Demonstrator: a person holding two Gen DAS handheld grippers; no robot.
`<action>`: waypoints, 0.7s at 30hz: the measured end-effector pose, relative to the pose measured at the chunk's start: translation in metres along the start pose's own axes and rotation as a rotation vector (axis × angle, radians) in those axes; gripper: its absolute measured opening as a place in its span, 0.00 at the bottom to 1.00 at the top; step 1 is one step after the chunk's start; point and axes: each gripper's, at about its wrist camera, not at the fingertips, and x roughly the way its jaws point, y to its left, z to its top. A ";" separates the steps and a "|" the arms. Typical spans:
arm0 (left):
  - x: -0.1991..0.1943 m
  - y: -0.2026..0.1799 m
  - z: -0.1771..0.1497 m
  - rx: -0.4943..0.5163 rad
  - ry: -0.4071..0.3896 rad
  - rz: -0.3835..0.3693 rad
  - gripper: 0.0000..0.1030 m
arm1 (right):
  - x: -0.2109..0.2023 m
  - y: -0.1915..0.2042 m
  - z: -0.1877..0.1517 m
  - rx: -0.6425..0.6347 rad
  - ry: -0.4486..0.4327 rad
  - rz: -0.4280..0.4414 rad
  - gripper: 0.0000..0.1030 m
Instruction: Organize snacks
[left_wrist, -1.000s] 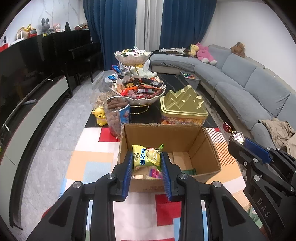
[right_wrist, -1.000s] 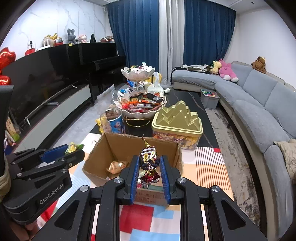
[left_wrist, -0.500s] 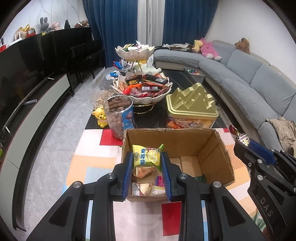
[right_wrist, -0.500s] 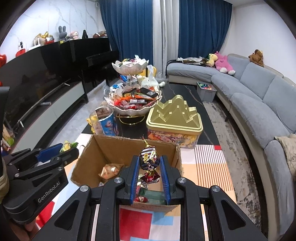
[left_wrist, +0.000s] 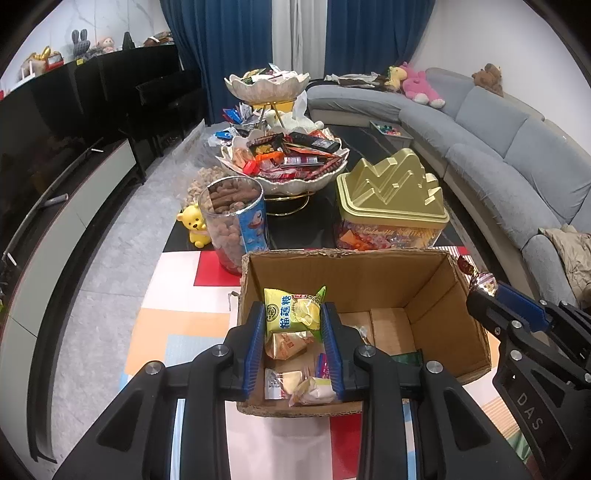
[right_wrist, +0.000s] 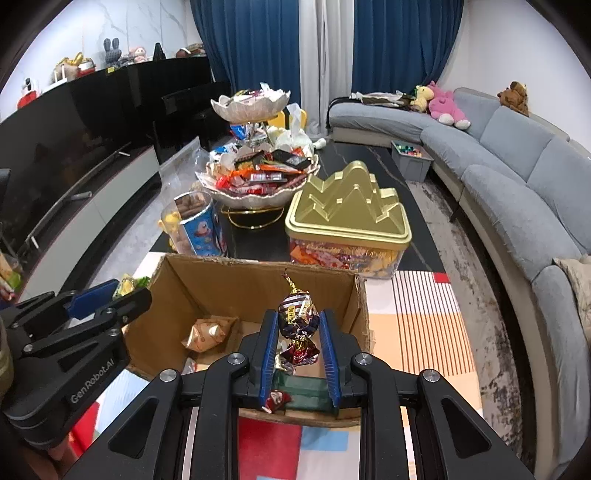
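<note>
I have both tongs loaded over the cardboard box (left_wrist: 436, 280): left tongs (left_wrist: 295, 332) clamp a yellow snack packet (left_wrist: 293, 312), right tongs (right_wrist: 298, 341) clamp a foil-wrapped candy (right_wrist: 297, 317). Step in hand: depositing. Next I judge: lower, then release inside the box.

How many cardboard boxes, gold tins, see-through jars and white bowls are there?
Cardboard box: 1
Gold tin: 1
See-through jar: 1
White bowls, upper and lower: 2
Total: 5
</note>
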 end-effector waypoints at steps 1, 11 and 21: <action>0.001 0.001 0.000 0.000 0.002 -0.002 0.31 | 0.002 0.000 0.000 0.000 0.005 0.001 0.24; 0.007 -0.001 -0.004 0.015 0.036 -0.012 0.44 | 0.002 0.003 0.001 -0.018 0.001 0.014 0.37; -0.001 0.002 -0.006 0.009 0.030 0.017 0.72 | -0.010 0.002 0.004 -0.008 -0.029 -0.002 0.65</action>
